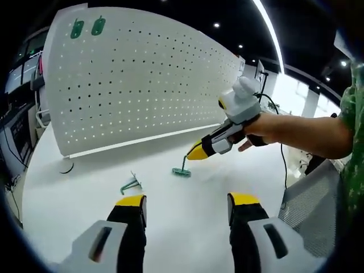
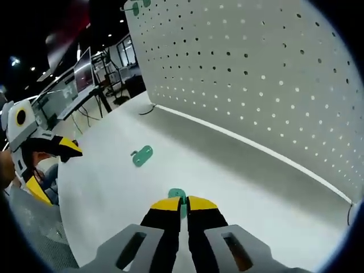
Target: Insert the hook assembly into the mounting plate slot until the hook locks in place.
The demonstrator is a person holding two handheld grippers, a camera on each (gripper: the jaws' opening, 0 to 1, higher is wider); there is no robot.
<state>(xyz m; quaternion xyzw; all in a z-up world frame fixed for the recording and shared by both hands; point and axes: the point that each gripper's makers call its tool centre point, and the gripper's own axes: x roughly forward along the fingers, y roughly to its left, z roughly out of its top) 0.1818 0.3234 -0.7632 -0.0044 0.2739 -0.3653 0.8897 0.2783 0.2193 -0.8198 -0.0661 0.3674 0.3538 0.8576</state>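
A green hook piece rests with its flat base on the white table, a thin stem rising from it. My right gripper is shut on that stem; in the right gripper view the green piece shows between the closed yellow tips of that gripper. A second green piece, an oval plate, lies loose on the table further left and shows as the small green part just beyond my left jaws. My left gripper hangs open above the table with nothing in it, and appears as the yellow-tipped gripper at the left.
A tall white pegboard stands upright along the table's far side, with two green oval plates fixed near its top corner. A person's hand and green sleeve hold the right gripper. Desks and monitors stand beyond the table edge.
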